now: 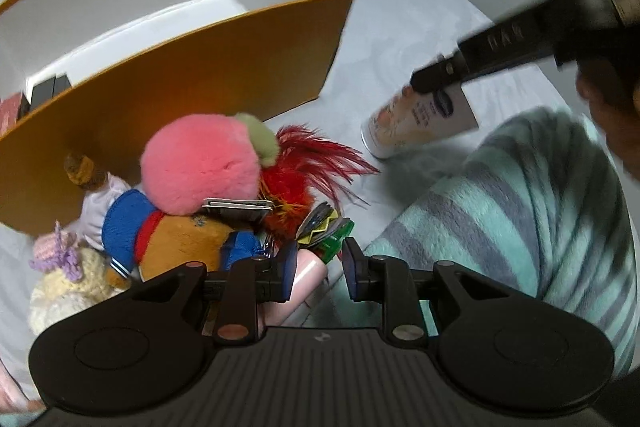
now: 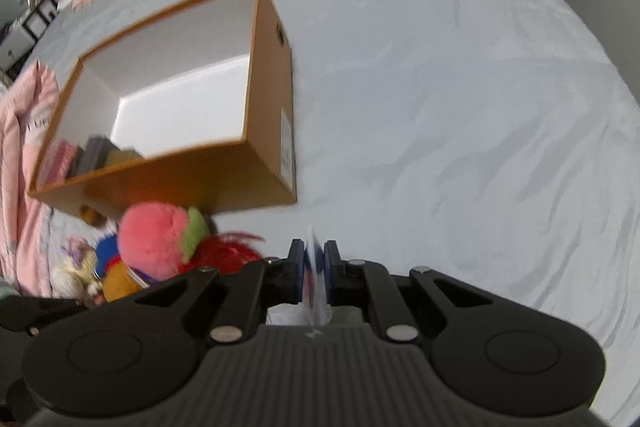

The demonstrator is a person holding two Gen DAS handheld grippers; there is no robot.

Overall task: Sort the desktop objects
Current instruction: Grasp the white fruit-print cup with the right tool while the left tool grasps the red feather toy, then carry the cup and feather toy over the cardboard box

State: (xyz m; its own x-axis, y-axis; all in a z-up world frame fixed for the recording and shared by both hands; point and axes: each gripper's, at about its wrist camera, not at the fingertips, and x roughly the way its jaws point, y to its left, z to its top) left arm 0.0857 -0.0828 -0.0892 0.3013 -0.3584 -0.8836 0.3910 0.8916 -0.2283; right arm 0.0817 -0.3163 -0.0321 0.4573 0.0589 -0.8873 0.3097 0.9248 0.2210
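From the left wrist, our left gripper (image 1: 318, 269) hangs spread and empty above the heap of plush toys (image 1: 192, 195) beside the orange cardboard box (image 1: 224, 75). Across the grey sheet (image 1: 400, 27), our right gripper (image 1: 424, 83) pinches a white printed tube (image 1: 416, 119), its long axis slanting, cap end low.

From the right wrist, the tube's flat end (image 2: 314, 275) sits clamped between the fingers. We judge a level carry over the box rim best before letting go.

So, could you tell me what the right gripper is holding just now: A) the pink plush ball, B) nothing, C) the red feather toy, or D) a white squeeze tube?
D: the left wrist view shows the right gripper pinching the flat end of the white tube, lifted above the bedsheet.
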